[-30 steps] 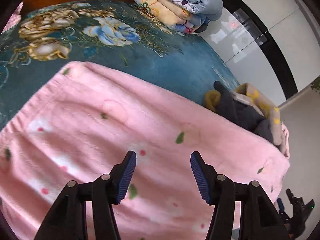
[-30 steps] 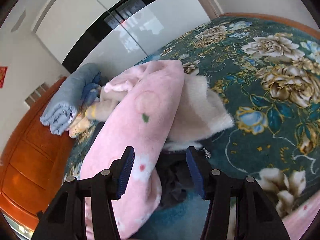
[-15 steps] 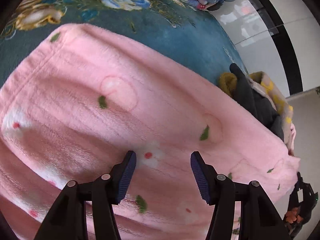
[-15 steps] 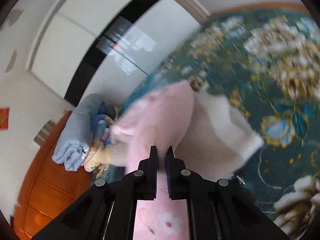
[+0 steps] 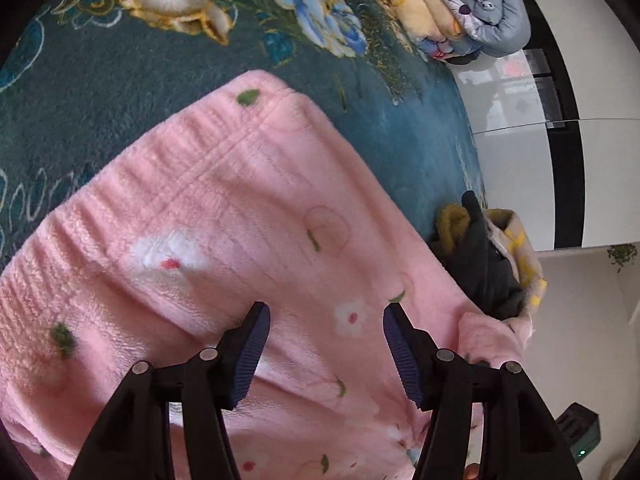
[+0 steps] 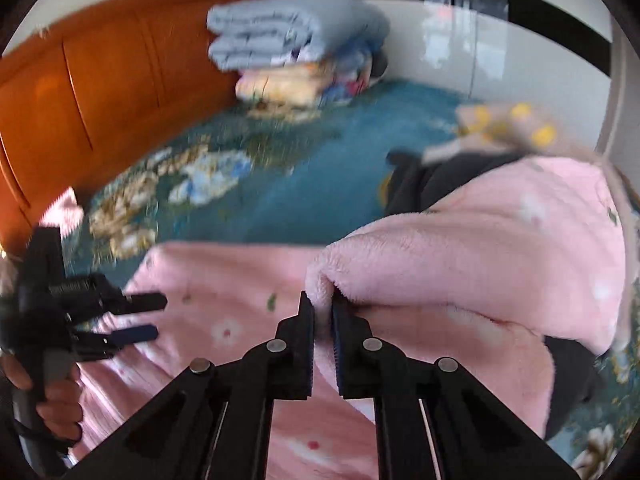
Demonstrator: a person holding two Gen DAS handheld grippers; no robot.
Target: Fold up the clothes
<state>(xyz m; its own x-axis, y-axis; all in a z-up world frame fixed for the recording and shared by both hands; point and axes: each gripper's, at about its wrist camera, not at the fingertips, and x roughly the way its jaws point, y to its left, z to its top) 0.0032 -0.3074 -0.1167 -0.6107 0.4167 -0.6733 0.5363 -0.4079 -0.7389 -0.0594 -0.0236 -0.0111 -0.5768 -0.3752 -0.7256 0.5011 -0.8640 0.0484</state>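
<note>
Right wrist view: my right gripper [image 6: 322,320] pinches a fold of the pink fleece garment [image 6: 460,256], lifted so it can carry across. Left gripper [image 5: 326,344] hangs with fingers spread above the flat part on the bedspread [image 5: 120,92], likely ready to pin it.

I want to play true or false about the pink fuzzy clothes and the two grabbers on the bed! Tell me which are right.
1. The right gripper pinches the pink garment. True.
2. The left gripper is clamped on it too. False: its jaws are open, holding nothing.
3. The bedspread is plain red. False: it is teal with flowers.
4. Folded blankets sit stacked near the wooden headboard. True.
</note>
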